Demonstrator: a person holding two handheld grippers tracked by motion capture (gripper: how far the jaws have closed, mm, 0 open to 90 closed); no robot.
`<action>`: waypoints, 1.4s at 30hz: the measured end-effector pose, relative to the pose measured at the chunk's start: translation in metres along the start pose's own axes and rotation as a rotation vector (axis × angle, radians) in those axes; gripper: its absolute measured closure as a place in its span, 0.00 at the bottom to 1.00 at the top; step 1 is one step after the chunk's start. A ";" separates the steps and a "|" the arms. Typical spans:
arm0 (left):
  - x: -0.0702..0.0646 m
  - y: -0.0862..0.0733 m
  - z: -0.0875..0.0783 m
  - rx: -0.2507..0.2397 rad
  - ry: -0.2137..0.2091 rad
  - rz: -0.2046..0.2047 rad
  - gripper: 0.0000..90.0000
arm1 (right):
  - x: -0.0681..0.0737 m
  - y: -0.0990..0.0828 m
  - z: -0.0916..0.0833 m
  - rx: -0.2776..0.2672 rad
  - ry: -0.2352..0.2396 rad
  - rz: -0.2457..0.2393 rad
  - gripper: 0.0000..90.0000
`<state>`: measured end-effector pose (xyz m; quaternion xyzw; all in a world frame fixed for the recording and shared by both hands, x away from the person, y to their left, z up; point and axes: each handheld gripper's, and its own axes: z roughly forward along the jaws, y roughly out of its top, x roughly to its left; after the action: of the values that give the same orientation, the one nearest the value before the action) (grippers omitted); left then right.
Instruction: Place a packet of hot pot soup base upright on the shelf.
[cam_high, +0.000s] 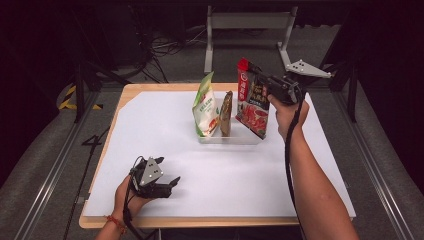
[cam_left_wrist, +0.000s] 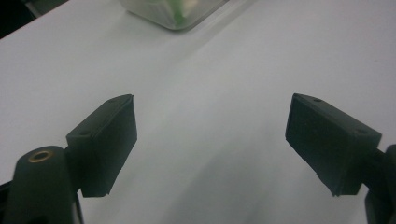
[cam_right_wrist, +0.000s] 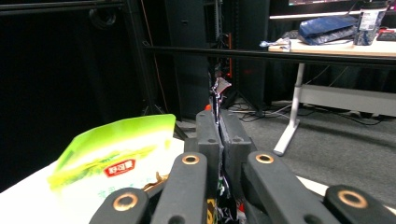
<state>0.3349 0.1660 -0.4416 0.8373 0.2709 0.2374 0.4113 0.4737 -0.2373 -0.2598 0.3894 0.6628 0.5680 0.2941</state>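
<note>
Three pouches were in play, and two grippers. The right gripper had its jaws clenched on the upper edge of the red pouch, which hung below the jaws over the right end of the clear tray; in the right gripper view the crinkled foil rim of that pouch stuck up just past the pinched jaw tips. To the left of those jaws, the green-and-white pouch stood upright in the tray's left end, and one brown pouch stood between it and the red one, just beside both; whether they touched I couldn't tell. The same green pouch filled the lower left of the right gripper view, close under the jaws. The left gripper rested low over the near left part of the table, well apart from the tray, its jaws released and wide with only white surface between them. Ahead of those open jaws a corner of the tray showed, far off. Broad bare white lay around the left jaws out to the near and left edges, and open surface ran right of the tray to the far right edge.
</note>
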 end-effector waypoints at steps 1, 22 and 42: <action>0.000 0.000 0.000 0.001 -0.002 0.000 0.19 | -0.001 -0.001 0.002 -0.002 0.001 0.009 0.98; -0.001 0.000 0.001 0.003 -0.016 0.001 0.19 | -0.002 -0.031 0.026 -0.014 0.022 0.030 0.98; -0.001 0.000 0.002 0.012 -0.014 0.002 0.19 | -0.013 -0.059 0.007 -0.024 0.056 -0.003 0.97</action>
<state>0.3352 0.1640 -0.4433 0.8418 0.2686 0.2303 0.4076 0.4754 -0.2473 -0.3194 0.3687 0.6646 0.5861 0.2807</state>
